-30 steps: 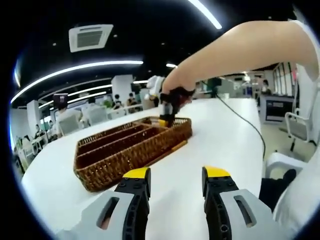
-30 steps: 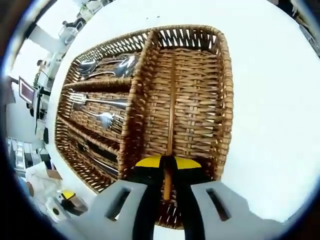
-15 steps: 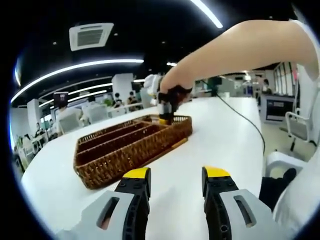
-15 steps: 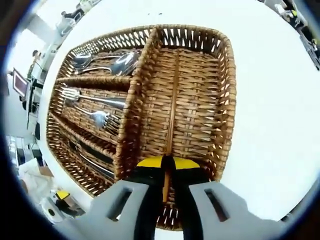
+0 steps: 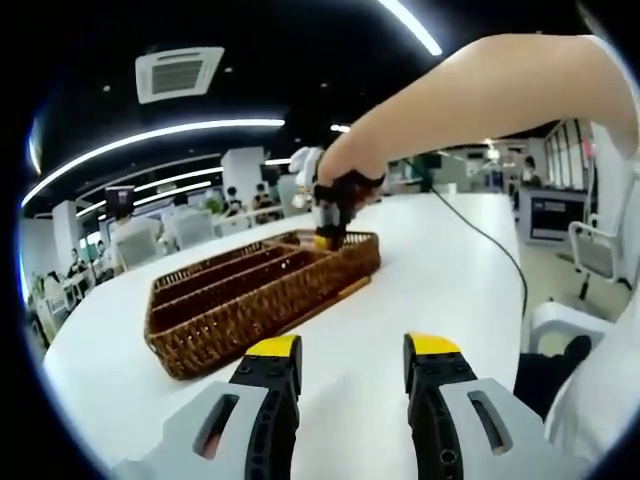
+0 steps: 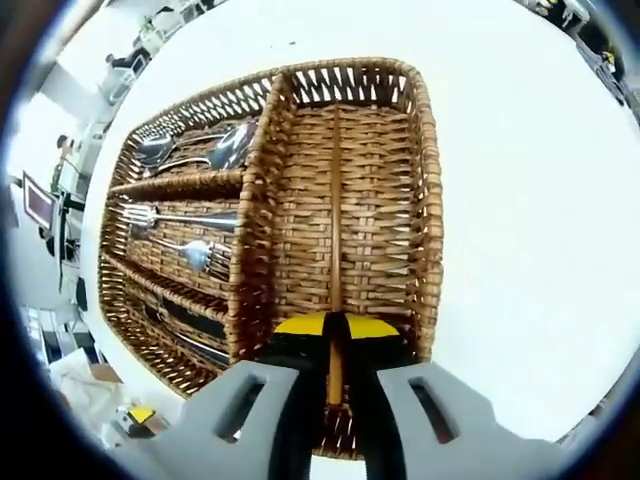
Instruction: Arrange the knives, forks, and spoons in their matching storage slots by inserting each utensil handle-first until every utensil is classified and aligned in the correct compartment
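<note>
Right claw (image 6: 333,342): shut on a thin brown stick-like utensil (image 6: 334,250), possibly a chopstick; type not certain.
Held utensil: long axis runs 6 to 12 o'clock in the right gripper view, straight ahead of the claw, lying along the wide end compartment of the wicker tray (image 6: 432,220).
Key relation: the utensil sits lengthwise inside that compartment, parallel to its side walls; judged ready for release in place.
Other compartments: at 9 to 10 o'clock of the right claw, spoons (image 6: 215,150), then forks (image 6: 185,232), then dark-handled knives (image 6: 190,322), each in a separate slot.
Left claw (image 5: 350,362): jaws parted, holding nothing, over bare white bench (image 5: 440,280).
Tray from left claw: 11 o'clock, well apart.
Nearer claw: right, poised over the tray's end.
</note>
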Tool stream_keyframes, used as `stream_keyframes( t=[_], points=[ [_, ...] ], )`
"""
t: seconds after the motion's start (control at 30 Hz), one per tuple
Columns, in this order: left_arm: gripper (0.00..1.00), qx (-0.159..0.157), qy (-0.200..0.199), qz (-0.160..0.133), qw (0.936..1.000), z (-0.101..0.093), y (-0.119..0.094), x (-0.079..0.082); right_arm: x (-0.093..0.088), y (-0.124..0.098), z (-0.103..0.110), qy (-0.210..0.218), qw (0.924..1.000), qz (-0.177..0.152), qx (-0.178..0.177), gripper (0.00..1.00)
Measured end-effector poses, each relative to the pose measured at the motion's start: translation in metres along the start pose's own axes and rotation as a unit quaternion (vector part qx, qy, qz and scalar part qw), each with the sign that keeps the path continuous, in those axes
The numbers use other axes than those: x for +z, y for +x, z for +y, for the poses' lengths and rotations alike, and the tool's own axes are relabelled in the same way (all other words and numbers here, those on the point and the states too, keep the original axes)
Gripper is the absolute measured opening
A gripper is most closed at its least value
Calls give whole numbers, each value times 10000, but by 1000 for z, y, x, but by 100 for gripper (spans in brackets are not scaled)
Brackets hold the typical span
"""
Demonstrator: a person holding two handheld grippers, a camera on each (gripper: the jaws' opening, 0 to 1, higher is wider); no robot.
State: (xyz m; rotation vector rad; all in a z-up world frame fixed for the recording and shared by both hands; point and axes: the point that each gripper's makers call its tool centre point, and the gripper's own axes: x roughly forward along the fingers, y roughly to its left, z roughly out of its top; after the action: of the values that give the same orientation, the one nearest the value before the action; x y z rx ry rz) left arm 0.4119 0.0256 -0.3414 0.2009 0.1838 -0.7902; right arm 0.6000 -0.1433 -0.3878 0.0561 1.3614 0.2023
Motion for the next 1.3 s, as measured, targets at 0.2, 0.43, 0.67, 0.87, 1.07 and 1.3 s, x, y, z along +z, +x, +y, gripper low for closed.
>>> stream_keyframes(
  t=[0.2, 0.43, 0.67, 0.87, 1.07, 1.3],
  points=[
    [40, -6, 0, 3, 10000, 0, 0, -1, -2, 2, -1, 97, 9999, 39, 66, 5],
    [40, -11, 3, 17, 10000, -1, 0, -1, -2, 4, 1, -51, 9999, 30, 96, 5],
    [40, -19, 10, 3, 10000, -1, 1, 1, -1, 3, 4, -198, 9997, 37, 145, 6],
    [40, -24, 35, 20, 10000, -2, 1, 1, 0, -1, -1, -302, 9995, 38, 59, 6],
    [40, -17, 39, 18, 10000, -1, 1, 2, 1, -4, 1, -406, 9990, -12, 168, 6],
    [40, -29, 70, 27, 10000, -3, 2, 3, 6, -10, 5, -625, 9978, -74, 188, 6]
  ],
)
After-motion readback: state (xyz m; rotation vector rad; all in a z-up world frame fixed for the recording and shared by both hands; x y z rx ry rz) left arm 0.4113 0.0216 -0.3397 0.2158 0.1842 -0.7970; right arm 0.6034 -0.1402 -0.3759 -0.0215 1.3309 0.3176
